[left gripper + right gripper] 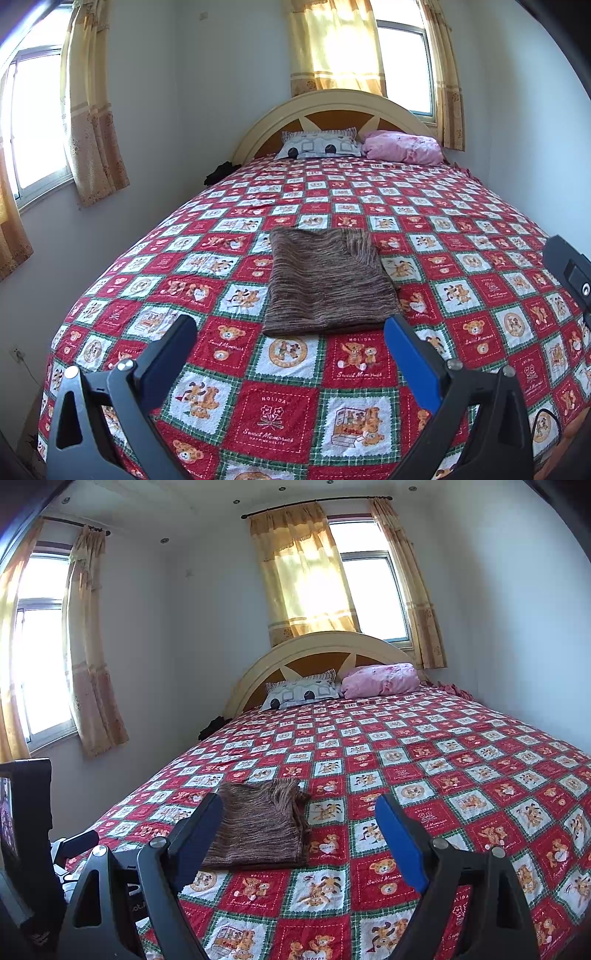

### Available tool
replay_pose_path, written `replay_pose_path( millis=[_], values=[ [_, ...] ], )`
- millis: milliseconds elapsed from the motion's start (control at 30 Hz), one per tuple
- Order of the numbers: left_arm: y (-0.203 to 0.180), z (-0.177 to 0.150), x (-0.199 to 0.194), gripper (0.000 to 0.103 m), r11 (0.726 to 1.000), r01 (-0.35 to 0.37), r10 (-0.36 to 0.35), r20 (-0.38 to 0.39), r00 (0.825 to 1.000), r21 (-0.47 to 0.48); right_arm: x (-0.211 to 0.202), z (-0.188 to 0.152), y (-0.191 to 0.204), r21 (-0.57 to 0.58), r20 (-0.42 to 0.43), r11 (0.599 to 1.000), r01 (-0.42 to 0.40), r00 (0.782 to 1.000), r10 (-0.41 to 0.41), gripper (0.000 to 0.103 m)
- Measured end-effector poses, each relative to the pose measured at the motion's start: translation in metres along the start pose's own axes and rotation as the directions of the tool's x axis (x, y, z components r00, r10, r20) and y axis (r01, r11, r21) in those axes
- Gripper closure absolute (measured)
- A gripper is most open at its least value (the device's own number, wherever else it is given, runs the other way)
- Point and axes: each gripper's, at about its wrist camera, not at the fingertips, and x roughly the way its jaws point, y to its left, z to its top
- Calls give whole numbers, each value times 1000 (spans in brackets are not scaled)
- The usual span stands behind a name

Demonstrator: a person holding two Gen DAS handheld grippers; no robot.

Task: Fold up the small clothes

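Lying lengthwise toward twelve o'clock, the brown garment (328, 284) sits just ahead of the spread, empty left tongs (291, 328), nearer them than the equally spread right tongs (299, 808), which see it at eleven.

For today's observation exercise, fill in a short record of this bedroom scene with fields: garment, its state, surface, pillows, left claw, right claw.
garment: brown striped knit garment
state: folded into a flat rectangle, lying free
surface: red and white teddy-bear patchwork bedspread
pillows: grey patterned pillow beside pink pillow, both at the headboard
left claw: open, empty, short of the garment's near edge
right claw: open, empty, nothing gripped
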Motion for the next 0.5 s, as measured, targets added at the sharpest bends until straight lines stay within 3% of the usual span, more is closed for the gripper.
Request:
replay_pose_path(
  millis=[500],
  values=[
    [-1, -1, 3, 0, 999, -34, 34, -10, 999, 16, -2, 0, 0, -1, 4, 1000, 0, 1000, 0, 18]
  ],
)
